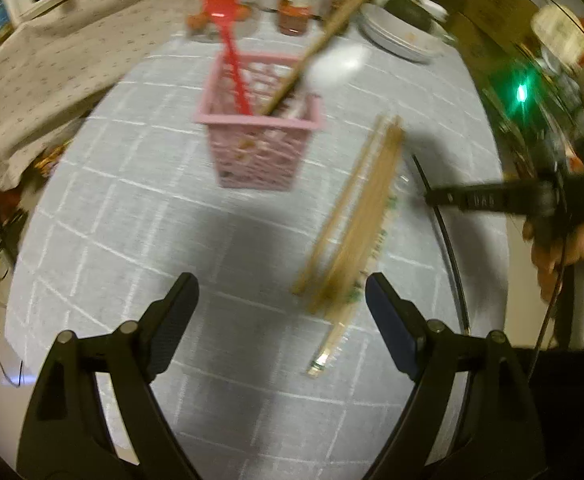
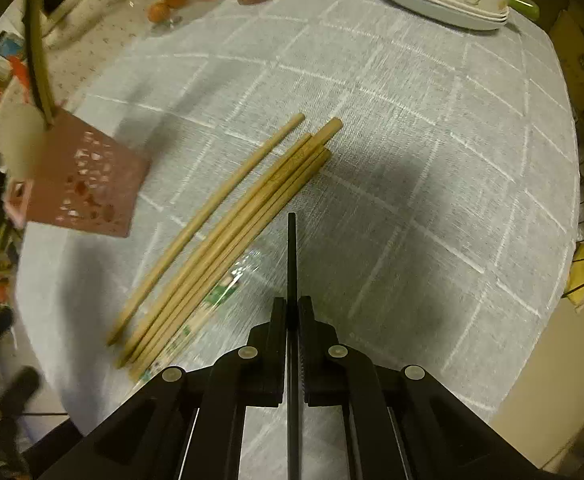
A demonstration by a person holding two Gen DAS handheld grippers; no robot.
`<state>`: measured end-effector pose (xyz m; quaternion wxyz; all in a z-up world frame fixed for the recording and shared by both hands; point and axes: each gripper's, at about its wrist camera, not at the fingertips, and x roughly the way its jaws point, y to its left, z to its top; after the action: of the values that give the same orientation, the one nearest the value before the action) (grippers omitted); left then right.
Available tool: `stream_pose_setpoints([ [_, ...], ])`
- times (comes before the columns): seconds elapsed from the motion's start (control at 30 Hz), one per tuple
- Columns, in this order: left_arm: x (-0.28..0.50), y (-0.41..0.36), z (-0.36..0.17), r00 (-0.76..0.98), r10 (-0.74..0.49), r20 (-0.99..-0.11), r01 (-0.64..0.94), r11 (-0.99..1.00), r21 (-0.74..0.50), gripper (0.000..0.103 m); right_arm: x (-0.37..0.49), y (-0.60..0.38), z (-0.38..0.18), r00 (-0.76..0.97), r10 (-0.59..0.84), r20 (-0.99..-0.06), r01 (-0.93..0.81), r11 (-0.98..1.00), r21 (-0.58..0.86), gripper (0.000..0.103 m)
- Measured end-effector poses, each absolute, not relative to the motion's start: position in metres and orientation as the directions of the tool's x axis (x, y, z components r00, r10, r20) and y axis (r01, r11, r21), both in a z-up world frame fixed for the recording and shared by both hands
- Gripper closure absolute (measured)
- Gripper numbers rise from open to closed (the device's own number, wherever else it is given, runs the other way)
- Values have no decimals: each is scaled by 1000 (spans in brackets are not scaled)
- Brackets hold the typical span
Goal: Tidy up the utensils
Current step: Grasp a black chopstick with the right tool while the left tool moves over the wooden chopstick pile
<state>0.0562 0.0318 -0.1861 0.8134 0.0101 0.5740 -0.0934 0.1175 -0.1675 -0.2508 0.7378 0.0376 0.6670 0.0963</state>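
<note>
We are holding our left gripper [image 1: 279, 320] wide open and empty at lower frame — our right gripper [image 2: 292, 320] is clamping a black chopstick [image 2: 291, 256] beside the wooden chopsticks [image 2: 227, 232]

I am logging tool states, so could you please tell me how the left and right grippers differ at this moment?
The left gripper is open and empty; the right gripper is shut on a thin black chopstick. The left points toward the pink basket; the right points past the wooden chopsticks. Both hover over the grey tablecloth.
</note>
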Motion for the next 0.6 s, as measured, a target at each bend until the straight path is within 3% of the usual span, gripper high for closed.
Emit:
stream_pose_setpoints([
  [0.07,53,22,-188,313,-181,-932,217,969,-115,22,114,-169,-240,104,218,-970,-97,973,208,98],
  [0.17,46,-1,-196,282,-258,-924,343,927,-154,45,107,-172,-229,114,252,-961,-110,965,240,98],
  [0.3,45,-26,-216,253,-265,-931,455,881,-127,70,94,-176,-221,118,270,-956,-125,959,255,98],
  [0.6,67,-52,-232,215,-327,-920,458,866,-201,76,86,-204,-212,113,280,-953,-107,957,269,97],
])
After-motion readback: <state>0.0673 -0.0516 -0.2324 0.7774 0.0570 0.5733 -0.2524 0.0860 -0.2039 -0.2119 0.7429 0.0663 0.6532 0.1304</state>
